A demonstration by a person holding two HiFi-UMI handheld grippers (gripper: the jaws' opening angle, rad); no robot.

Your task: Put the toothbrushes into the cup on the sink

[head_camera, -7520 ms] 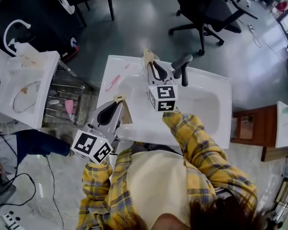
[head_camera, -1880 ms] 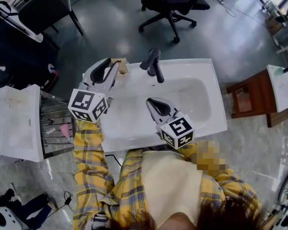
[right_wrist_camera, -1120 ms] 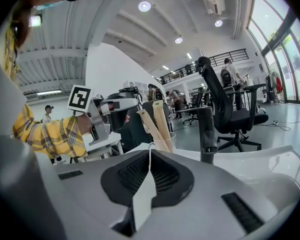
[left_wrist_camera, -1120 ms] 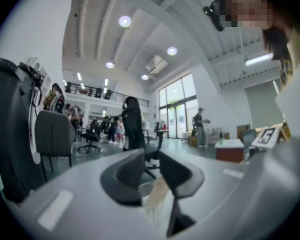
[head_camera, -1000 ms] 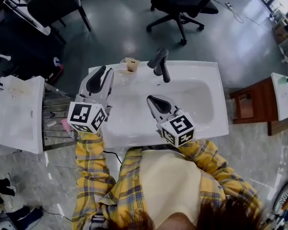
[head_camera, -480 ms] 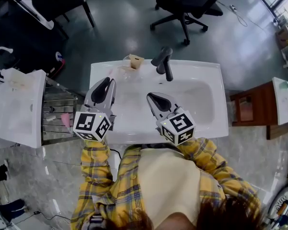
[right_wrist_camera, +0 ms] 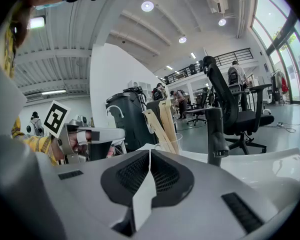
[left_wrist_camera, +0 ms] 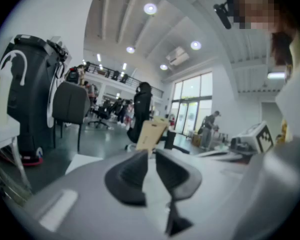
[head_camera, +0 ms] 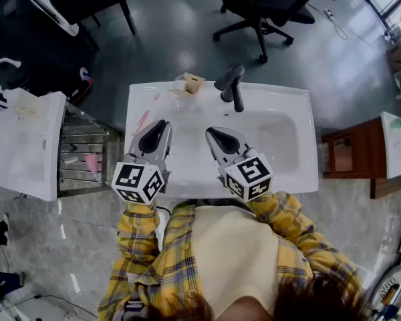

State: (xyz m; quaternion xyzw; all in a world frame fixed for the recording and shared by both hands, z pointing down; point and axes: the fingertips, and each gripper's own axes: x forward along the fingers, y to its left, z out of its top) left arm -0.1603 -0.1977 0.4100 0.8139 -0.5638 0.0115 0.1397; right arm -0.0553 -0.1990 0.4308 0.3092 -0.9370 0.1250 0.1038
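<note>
At the back of the white sink [head_camera: 281, 172], left of the black faucet [head_camera: 230, 85], stands a clear cup [head_camera: 182, 85] holding tan toothbrush boxes [right_wrist_camera: 161, 118]. A pink toothbrush [head_camera: 142, 121] lies on the sink's left ledge. My left gripper [head_camera: 164, 123] hovers just right of it, over the left of the basin. Its jaws [left_wrist_camera: 151, 154] have just been closing; a narrow gap remains with nothing in it. My right gripper [head_camera: 210, 132] is over the basin's middle, jaws [right_wrist_camera: 150, 153] shut and empty. The cup [right_wrist_camera: 171, 143] stands beyond them.
A metal rack [head_camera: 87, 146] and a second white sink unit [head_camera: 23, 146] stand left of the sink. A wooden stand [head_camera: 347, 169] is on the right. An office chair [head_camera: 267, 2] stands behind the sink, and people stand far off in the hall.
My left gripper has drawn back from the cup toward the sink's front and sunk lower, uncovering the pink toothbrush. The right gripper has stayed put.
</note>
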